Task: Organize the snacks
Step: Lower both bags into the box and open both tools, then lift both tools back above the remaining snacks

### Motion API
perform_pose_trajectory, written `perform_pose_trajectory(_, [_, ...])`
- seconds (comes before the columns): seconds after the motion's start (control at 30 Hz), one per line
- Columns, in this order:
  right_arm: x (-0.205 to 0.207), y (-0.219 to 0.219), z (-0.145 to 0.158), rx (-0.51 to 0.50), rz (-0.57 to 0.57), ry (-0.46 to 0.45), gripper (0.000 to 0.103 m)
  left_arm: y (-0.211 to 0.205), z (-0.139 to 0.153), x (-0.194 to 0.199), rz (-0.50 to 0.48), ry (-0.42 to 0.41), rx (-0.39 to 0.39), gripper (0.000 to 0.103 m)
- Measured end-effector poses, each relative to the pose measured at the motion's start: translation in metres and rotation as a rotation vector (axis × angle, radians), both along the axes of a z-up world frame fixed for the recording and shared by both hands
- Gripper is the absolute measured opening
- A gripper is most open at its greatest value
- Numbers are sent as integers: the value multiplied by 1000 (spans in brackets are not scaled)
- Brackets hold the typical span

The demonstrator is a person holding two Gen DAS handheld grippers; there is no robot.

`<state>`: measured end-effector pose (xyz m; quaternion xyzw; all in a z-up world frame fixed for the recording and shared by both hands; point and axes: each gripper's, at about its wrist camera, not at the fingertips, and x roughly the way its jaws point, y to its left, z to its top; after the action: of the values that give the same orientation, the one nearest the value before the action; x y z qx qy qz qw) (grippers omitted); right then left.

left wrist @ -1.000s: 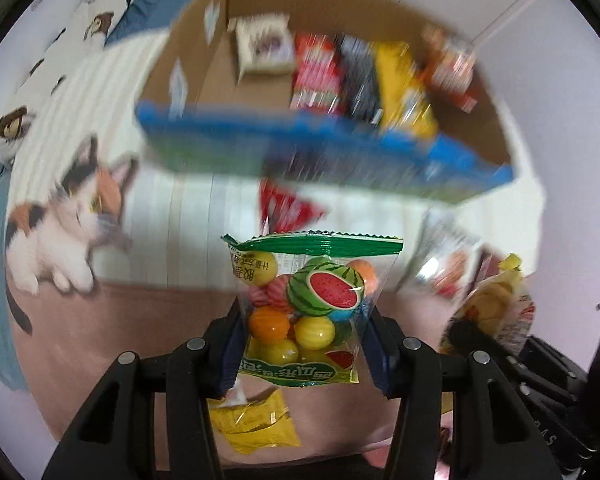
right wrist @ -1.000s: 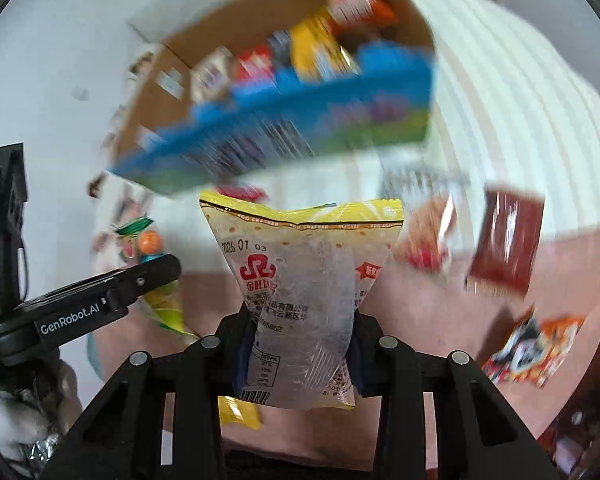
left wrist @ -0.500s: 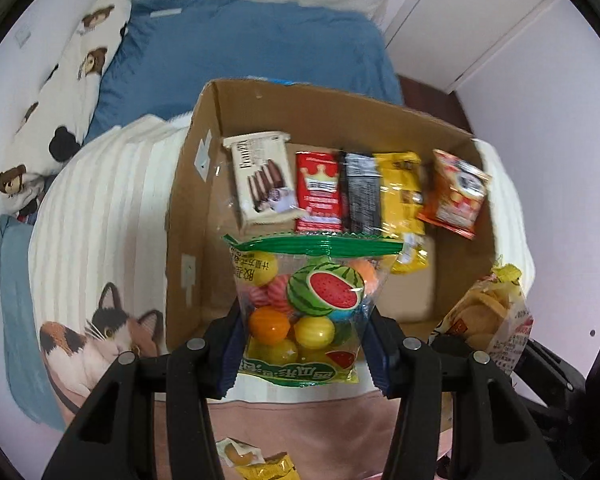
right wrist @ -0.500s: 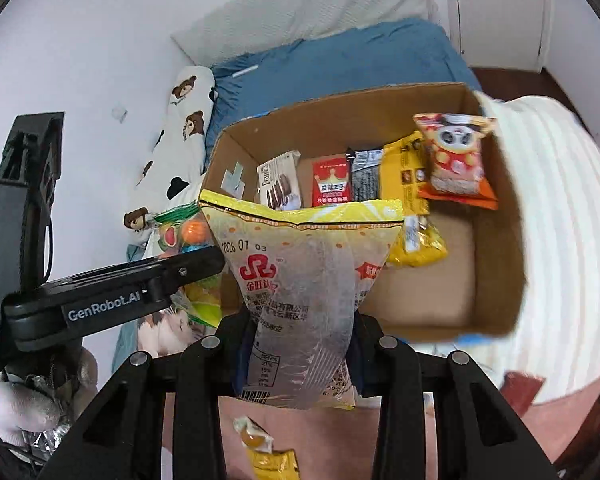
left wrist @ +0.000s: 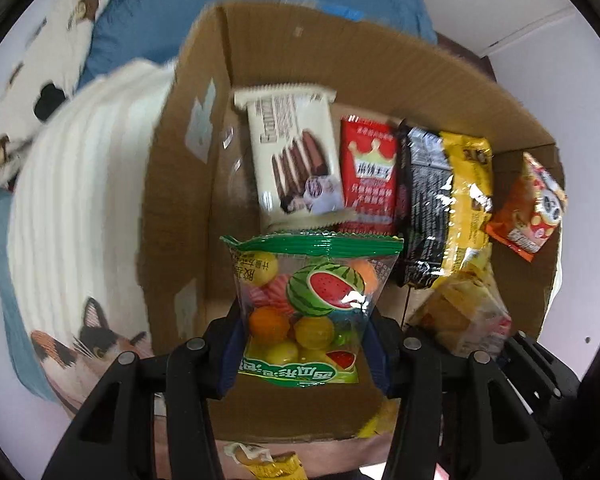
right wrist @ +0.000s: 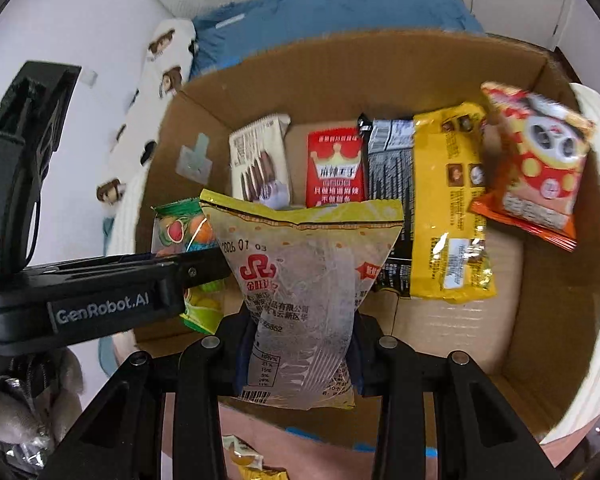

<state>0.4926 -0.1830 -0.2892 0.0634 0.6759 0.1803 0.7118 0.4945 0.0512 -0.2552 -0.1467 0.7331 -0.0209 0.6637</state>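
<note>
We hold both tools over the cardboard box (right wrist: pixel 380 64): left tool (left wrist: pixel 302 344) clamped on the fruit-candy bag (left wrist: pixel 308 300), right tool (right wrist: pixel 296 344) on the yellow-trimmed snack bag (right wrist: pixel 300 280) (date side up).

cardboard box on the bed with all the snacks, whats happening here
A person is sorting snacks into the cardboard box with two handheld tools. The left claw holds a fruit candy bag, the right claw a yellow-topped clear bag, both over the near end of the box. Five packets already lie in a row along the far side.
</note>
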Motion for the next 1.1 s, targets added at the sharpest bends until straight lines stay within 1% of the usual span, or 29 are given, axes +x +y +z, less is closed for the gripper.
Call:
perform_pose_trajectory(0.07, [5,3,-16,-36,6,57,71,3,-12,-1,16,43,-11,50])
perform_pose_trajectory(0.1, [7,4,-22,-52,13,69,100,4,-18,-1,22,57,-9,52])
perform_pose_trajectory(0.13, [7,5,-26,-63,16,78,102,3,-19,-1,10,49,0,64])
perform_pose_trajectory(0.17, [7,5,-28,-62,22,87,102,2,-20,-1,-4,41,14,77])
perform_pose_trajectory(0.2, [7,4,-30,-63,24,94,102,1,-19,-2,-14,27,40,82])
perform_pose_trajectory(0.23, [7,3,-31,-75,24,97,102,2,-19,-2,-14,21,35,88])
perform_pose_trajectory(0.27, [7,2,-32,-79,25,97,102,2,-18,-3,-13,21,22,88])
perform_pose_trajectory(0.4, [5,-6,-30,-86,16,86,102,1,-13,-5,-14,6,19,89])
perform_pose_trajectory(0.57, [-4,-22,-9,-122,5,27,102,-5,1,-14,-32,-38,26,89])
perform_pose_trajectory(0.63, [-8,-29,-1,-133,-9,-2,102,-7,9,-22,-32,-80,37,89])
perform_pose_trajectory(0.7, [-13,-38,11,-146,-31,-28,102,-6,26,-37,-32,-145,43,89])
perform_pose_trajectory(0.9, [-35,-53,39,-193,-49,-122,102,-6,63,-68,-34,-313,137,89])
perform_pose_trajectory(1.1, [-62,-61,69,-188,-70,-207,102,-8,99,-96,-17,-436,179,89])
